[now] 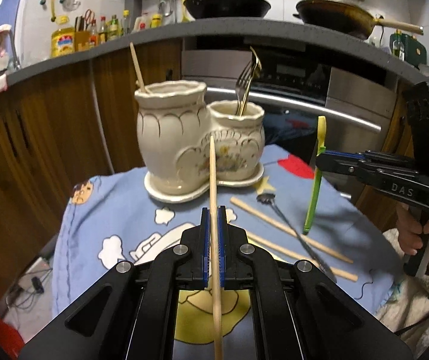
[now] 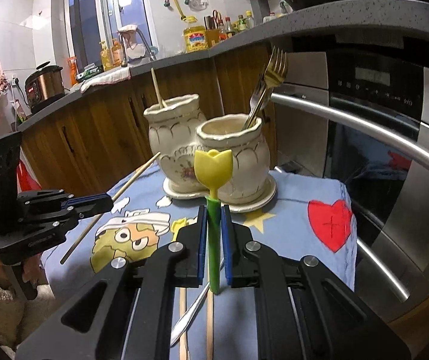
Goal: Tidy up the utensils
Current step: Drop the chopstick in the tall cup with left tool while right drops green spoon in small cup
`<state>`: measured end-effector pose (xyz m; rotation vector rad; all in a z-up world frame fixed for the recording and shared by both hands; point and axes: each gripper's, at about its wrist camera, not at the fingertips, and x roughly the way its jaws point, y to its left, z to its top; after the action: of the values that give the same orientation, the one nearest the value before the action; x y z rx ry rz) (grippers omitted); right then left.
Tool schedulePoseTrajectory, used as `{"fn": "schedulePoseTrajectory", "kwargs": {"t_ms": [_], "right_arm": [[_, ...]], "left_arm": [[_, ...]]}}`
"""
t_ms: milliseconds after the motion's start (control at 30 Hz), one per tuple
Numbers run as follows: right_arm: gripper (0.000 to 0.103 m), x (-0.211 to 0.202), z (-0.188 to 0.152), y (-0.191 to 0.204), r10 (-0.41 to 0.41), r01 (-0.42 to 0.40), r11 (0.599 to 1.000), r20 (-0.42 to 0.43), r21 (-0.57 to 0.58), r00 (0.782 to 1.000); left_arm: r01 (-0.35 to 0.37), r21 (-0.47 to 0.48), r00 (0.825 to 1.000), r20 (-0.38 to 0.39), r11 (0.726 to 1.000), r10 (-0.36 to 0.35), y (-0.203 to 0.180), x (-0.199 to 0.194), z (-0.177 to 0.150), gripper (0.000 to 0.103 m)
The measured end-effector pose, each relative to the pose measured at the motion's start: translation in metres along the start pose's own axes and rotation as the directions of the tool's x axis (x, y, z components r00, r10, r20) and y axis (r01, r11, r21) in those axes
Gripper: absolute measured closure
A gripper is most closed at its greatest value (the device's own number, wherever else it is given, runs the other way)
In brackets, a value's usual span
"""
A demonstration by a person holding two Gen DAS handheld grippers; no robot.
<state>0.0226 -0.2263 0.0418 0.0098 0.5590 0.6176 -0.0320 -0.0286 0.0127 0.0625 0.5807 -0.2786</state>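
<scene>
A: Risks first. Left gripper (image 1: pixel 213 234) pinches a chopstick (image 1: pixel 213 180) near its middle, jaws pressed on it, stick pointing toward the holder (image 1: pixel 184 138). Long thin stick, narrow pads: I'd guess it can pivot in the grip and miss the tall pot's mouth, or knock the rim and tip the holder.

B: Right side?

A: Right gripper (image 2: pixel 214 240) is clamped on the green stem of a tulip spoon (image 2: pixel 213 168), yellow head up, held off the tabletop (image 1: pixel 100 210), just in front of the short pot. Forks (image 2: pixel 270 81) already lean in that pot, so the spoon could snag on them going in. Both grippers close on the same holder, so a clash is possible too.

B: Where's the rest?

A: One chopstick (image 1: pixel 138 63) stands in the tall pot. Two loose chopsticks (image 1: pixel 289 229) and a metal spoon (image 1: pixel 292 231) lie crossed on the blue cloth, right of the holder. Another yellow piece (image 2: pixel 178 225) sits on the cloth by the right gripper.

B: Hard to see?

A: Pot insides are hidden, can't tell how full. That yellow piece is mostly behind the gripper, type unclear. Held chopstick's lower end runs out of the left view. Loose utensils' near ends are covered by the right gripper in its view. Only part of a hand (image 1: pixel 418 234) shows.
</scene>
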Motion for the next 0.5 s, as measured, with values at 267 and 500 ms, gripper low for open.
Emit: {"fn": "schedulePoseTrajectory", "kwargs": {"t_ms": [267,500], "right_arm": [[0.094,-0.004,0.032,-0.005,-0.013,0.013,1.0,0.089,0.0,0.996],[0.094,-0.002,0.078,-0.017,-0.029,0.021,0.999,0.215,0.041,0.976]], "left_arm": [[0.026,-0.012,0.993,0.116,1.0,-0.025,0.001,-0.007,0.02,0.098],[0.058,-0.068,0.959,0.28,0.996,-0.037,0.017,-0.01,0.058,0.098]]}}
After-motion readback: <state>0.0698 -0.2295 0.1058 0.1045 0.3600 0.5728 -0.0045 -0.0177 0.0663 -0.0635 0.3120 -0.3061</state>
